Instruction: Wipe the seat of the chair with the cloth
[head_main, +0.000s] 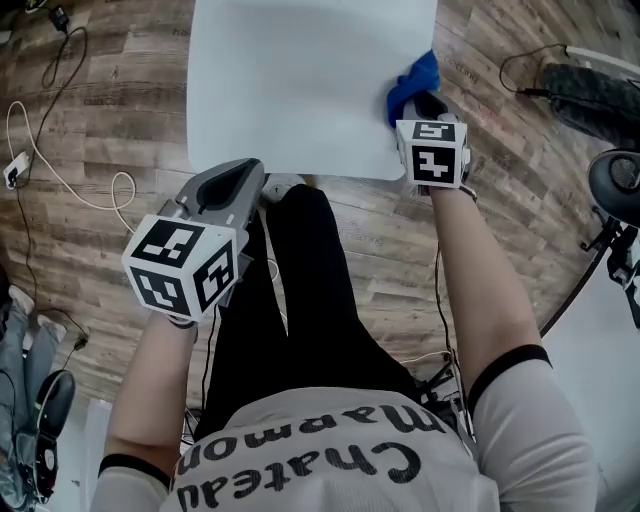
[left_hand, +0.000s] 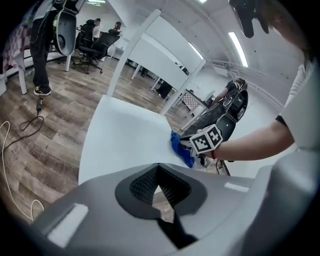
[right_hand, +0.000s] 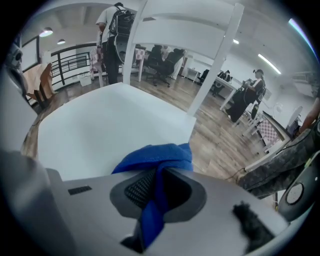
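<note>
The cloth (head_main: 415, 80) is blue and bunched. One tail is pinched between the closed jaws of the right gripper (head_main: 425, 105), and the rest spills out ahead of the tips. In the right gripper view the wad (right_hand: 155, 160) lies just past the jaws, on the seat's (right_hand: 100, 130) near right corner, close to the edge where the floor (right_hand: 225, 145) begins.

The seat is a plain white slab. Nearly all of it stretches ahead and to the left of this tool, so I judge the wipe has most of its ground to cover.

To do the step well:
- Tip the right gripper down so the wad, not the hard jaw tips, presses on the seat.
- Draw it leftward in straight, overlapping passes from the near edge toward the back posts (right_hand: 212, 60).
- Keep the grip firm. Only a narrow tail is clamped, and drag could pull it free.
- Keep each stroke inside the rim so the cloth does not drop off the right edge.

The left gripper (head_main: 235, 185) hangs at the seat's near left corner with its jaws together on nothing (left_hand: 160, 187). It could rest on that corner to steady the chair. A cable (head_main: 60, 170) lies on the floor well to its left, clear of the work.
</note>
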